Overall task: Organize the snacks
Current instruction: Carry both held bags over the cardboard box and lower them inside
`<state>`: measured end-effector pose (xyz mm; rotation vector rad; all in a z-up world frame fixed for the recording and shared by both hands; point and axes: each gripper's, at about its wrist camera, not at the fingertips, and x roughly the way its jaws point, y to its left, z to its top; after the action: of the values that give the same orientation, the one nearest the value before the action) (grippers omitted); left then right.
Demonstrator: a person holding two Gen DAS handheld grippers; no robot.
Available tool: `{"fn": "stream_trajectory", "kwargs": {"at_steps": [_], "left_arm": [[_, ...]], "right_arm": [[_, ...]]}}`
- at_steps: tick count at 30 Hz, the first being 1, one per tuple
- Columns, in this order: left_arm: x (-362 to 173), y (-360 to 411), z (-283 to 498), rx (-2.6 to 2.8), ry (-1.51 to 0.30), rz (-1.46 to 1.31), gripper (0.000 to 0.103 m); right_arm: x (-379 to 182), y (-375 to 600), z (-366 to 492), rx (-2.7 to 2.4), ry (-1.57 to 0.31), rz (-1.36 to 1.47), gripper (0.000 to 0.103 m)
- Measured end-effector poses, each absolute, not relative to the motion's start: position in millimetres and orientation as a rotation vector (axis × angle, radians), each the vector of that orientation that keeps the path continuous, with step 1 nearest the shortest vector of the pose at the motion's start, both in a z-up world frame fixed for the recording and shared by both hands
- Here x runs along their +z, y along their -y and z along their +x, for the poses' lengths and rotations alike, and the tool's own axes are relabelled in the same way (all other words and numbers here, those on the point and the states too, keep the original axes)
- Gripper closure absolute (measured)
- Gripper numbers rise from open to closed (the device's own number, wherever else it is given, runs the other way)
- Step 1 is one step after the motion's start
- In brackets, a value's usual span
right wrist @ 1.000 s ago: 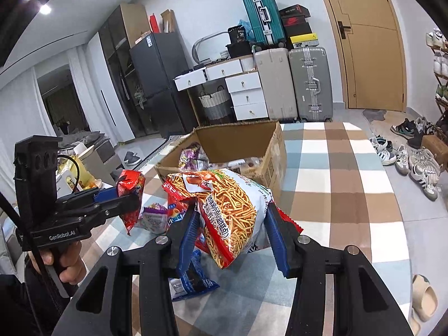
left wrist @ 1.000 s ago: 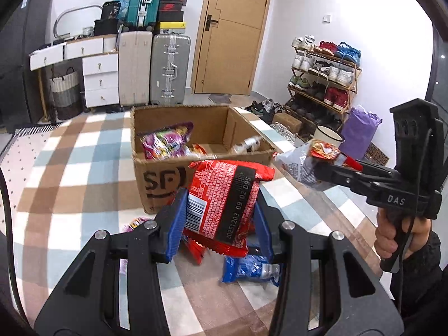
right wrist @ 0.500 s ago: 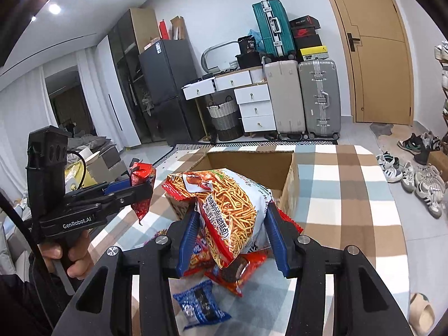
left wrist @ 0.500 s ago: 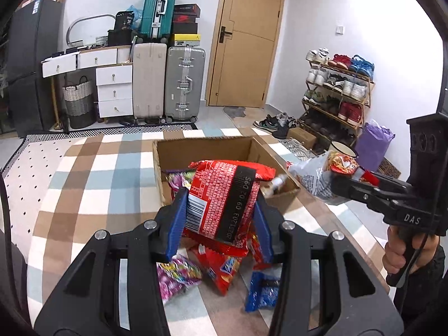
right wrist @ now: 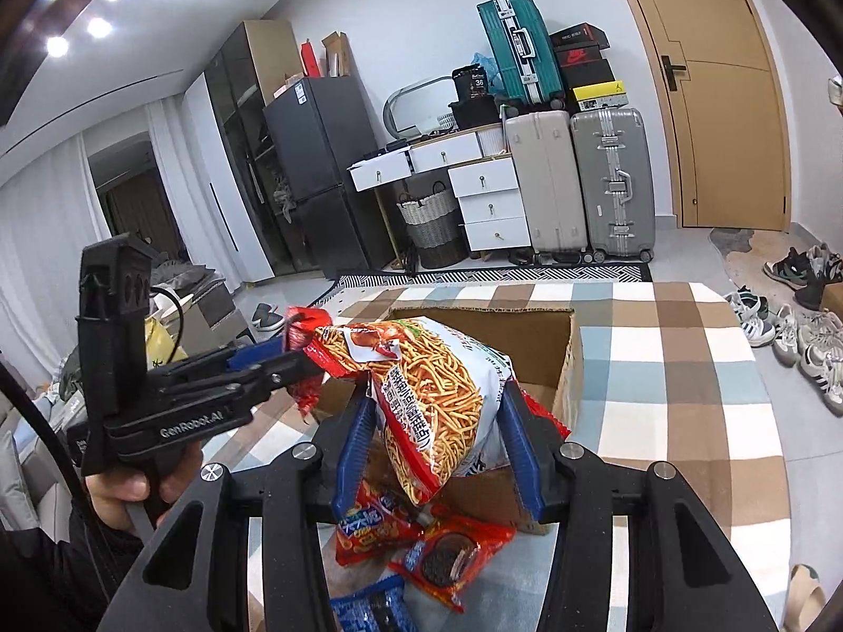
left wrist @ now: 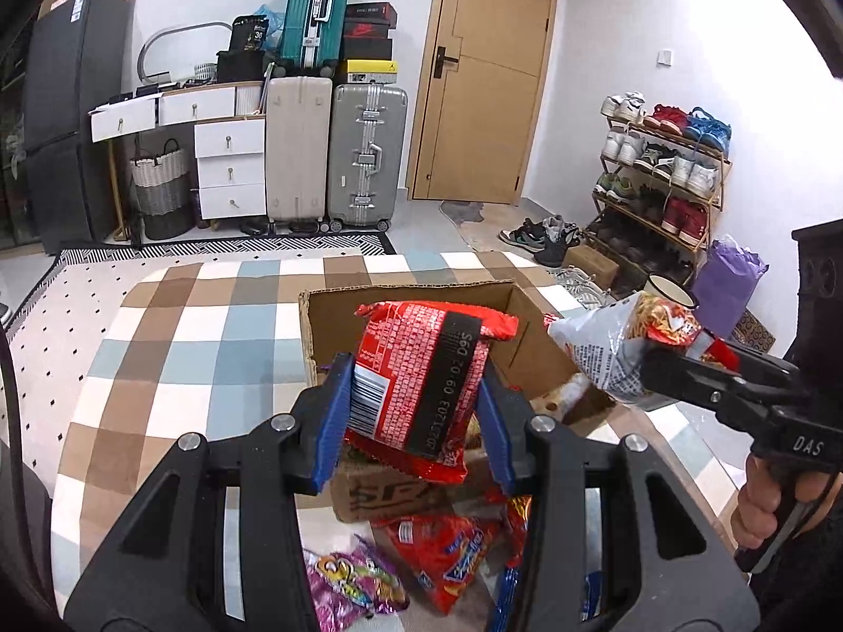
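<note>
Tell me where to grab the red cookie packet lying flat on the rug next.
Take the flat red foil cookie packet across its short width, near the middle, coming from above. It lies flat, and the orange snack bag overlaps its left end, so the right half is freer, as far as this view shows.

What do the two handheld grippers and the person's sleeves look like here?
Both the left gripper and the right gripper are black plastic with blue finger pads and silver screws. White lettering marks their bodies, a black cable trails from each, and the sleeves are dark.
</note>
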<state>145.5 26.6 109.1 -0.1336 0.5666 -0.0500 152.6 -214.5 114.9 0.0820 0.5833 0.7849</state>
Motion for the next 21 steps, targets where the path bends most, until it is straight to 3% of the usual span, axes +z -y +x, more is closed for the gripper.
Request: {"fn": "stream_trajectory", "kwargs": {"at_steps": [21], "left_arm": [[66,-32,233,-0.052,-0.617,-0.129,0.061]], "right_arm": [[96,179,203,0.784,-0.668,0.095,0.056]]}}
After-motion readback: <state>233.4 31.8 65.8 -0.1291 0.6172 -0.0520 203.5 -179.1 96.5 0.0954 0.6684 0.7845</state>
